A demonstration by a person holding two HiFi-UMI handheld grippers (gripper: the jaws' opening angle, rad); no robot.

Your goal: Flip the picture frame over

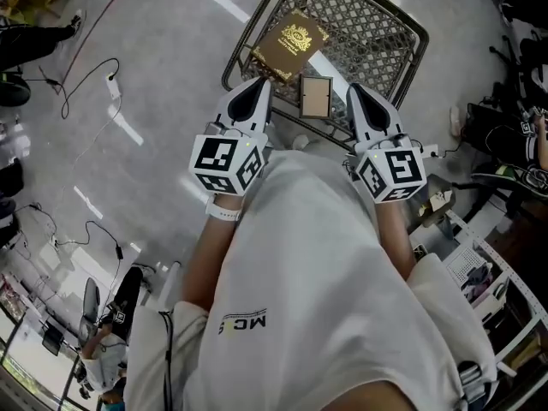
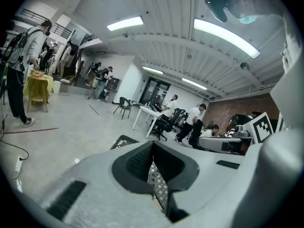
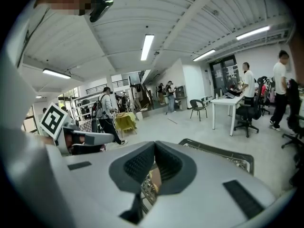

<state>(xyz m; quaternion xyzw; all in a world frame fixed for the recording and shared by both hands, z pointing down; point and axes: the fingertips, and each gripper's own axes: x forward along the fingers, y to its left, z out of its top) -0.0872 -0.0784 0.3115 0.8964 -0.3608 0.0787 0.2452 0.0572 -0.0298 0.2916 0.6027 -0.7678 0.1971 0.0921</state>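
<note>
A small wooden picture frame (image 1: 316,97) with a pale tan face lies flat on a black metal mesh table (image 1: 387,39), near its front edge. My left gripper (image 1: 261,84) hovers just left of the frame and my right gripper (image 1: 354,90) just right of it; neither touches it. In the left gripper view the left gripper (image 2: 152,144) has its pads meeting at the tips, with only mesh showing below. In the right gripper view the right gripper (image 3: 155,144) is shut too, with nothing held. A brownish patch, perhaps the frame, shows through the gap under its pads.
A brown book with a gold crest (image 1: 291,45) lies on the mesh behind the frame. Cables (image 1: 86,84) trail over the grey floor at left. A white shelf rack (image 1: 479,268) stands at right. People, chairs and a white table (image 3: 232,101) stand farther off.
</note>
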